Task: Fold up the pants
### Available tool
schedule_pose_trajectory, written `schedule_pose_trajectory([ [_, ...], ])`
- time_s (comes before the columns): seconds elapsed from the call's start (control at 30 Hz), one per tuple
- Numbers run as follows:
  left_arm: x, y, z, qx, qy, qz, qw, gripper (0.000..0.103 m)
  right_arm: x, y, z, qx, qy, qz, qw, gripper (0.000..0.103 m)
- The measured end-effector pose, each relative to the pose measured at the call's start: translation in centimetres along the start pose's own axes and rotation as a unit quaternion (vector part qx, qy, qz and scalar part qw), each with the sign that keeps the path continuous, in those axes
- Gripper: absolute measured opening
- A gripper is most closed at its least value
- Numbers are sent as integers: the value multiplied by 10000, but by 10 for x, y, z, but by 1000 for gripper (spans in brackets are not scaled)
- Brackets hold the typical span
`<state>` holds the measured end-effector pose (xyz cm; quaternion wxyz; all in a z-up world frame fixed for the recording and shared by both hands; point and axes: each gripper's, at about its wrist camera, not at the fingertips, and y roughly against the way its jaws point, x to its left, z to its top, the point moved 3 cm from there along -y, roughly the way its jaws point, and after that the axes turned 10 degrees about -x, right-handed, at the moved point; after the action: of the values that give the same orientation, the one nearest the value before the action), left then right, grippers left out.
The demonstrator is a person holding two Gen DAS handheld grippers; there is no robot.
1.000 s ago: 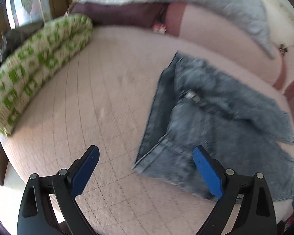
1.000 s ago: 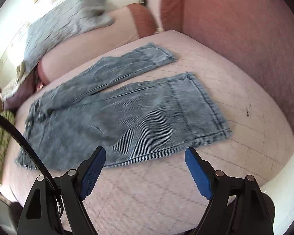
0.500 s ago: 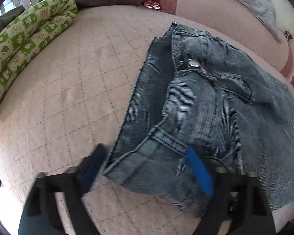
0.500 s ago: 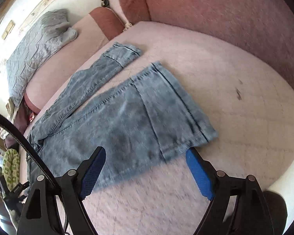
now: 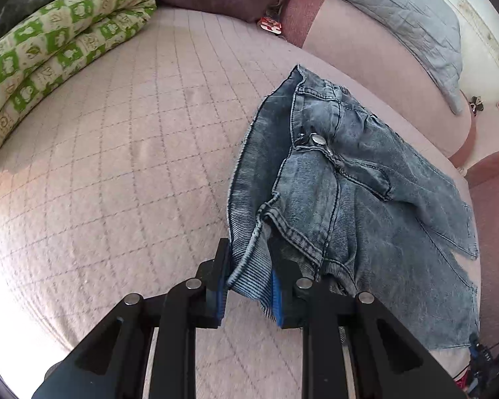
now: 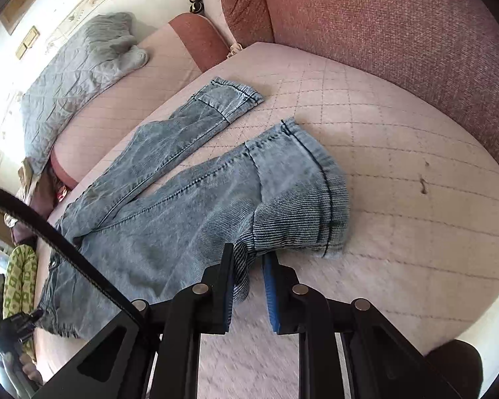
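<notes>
Blue washed-denim pants [image 5: 349, 193] lie spread on a pink quilted bed [image 5: 116, 166]. In the left wrist view my left gripper [image 5: 248, 277] is shut on the near corner of the waistband, which bunches between the blue pads; the metal button [image 5: 317, 139] faces up. In the right wrist view my right gripper [image 6: 248, 274] is shut on the near corner of the closer leg's hem [image 6: 302, 206], which is lifted and curled. The farther leg [image 6: 196, 123] lies flat toward the back.
A green-and-cream rolled blanket [image 5: 50, 56] lies along the bed's left side. A grey quilt [image 6: 80, 66] drapes over the pink bolster behind. A reddish upholstered backrest [image 6: 399, 33] borders the bed's right. The bed's near edge runs just below both grippers.
Both grippers were open above the bed; they moved down to the pants and closed, the left on the waistband corner, the right on the hem corner, lifting the fabric slightly.
</notes>
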<state>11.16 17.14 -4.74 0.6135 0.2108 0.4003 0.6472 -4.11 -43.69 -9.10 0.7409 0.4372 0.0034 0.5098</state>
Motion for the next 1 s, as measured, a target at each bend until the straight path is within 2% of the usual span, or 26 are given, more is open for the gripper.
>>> schedule_pose_trajectory([
  [0.17, 11, 1, 2, 98, 353, -127, 9992, 19, -10, 0, -8, 128, -147, 46, 9998, 13],
  [0.23, 15, 12, 6, -27, 379, -82, 9992, 12, -10, 3, -8, 106, -179, 112, 9997, 12],
  [0.33, 24, 25, 10, -116, 456, -160, 9988, 12, -6, 11, -5, 47, -115, 192, 9997, 12],
  [0.37, 27, 29, 12, -174, 377, -32, 9991, 8, -7, 12, -4, 49, -96, 203, 9997, 12],
  [0.43, 32, 37, 15, -388, 74, 327, 9987, 8, -9, 11, -5, 142, -69, 162, 9997, 14],
  [0.5, 38, 47, 18, -545, -159, 576, 9967, 8, -19, 10, -6, 171, -144, -25, 9997, 28],
  [0.57, 42, 53, 23, -592, -263, 607, 9961, 10, -29, 12, -6, 157, -218, -120, 9996, 40],
  [0.63, 45, 58, 31, -659, -332, 625, 9953, 16, -37, 21, -1, 25, -266, -261, 9993, 42],
  [0.7, 40, 57, 46, -760, -388, 654, 9942, 37, -40, 31, 10, -205, -210, -418, 9987, 42],
  [0.77, 31, 52, 60, -820, -412, 604, 9939, 45, -35, 35, 25, -358, -67, -438, 9984, 45],
  [0.87, 4, 31, 82, -819, -612, 443, 9938, 56, -18, 27, 54, -458, 177, -280, 9984, 50],
  [0.9, -5, 23, 89, -804, -675, 381, 9937, 58, -7, 19, 69, -485, 255, -78, 9985, 56],
  [0.97, -26, -5, 109, -696, -765, 188, 9945, 59, 12, 0, 90, -517, 398, 198, 9977, 66],
  [1.0, -33, -17, 116, -618, -783, 116, 9949, 59, 20, -10, 100, -537, 501, 248, 9970, 67],
])
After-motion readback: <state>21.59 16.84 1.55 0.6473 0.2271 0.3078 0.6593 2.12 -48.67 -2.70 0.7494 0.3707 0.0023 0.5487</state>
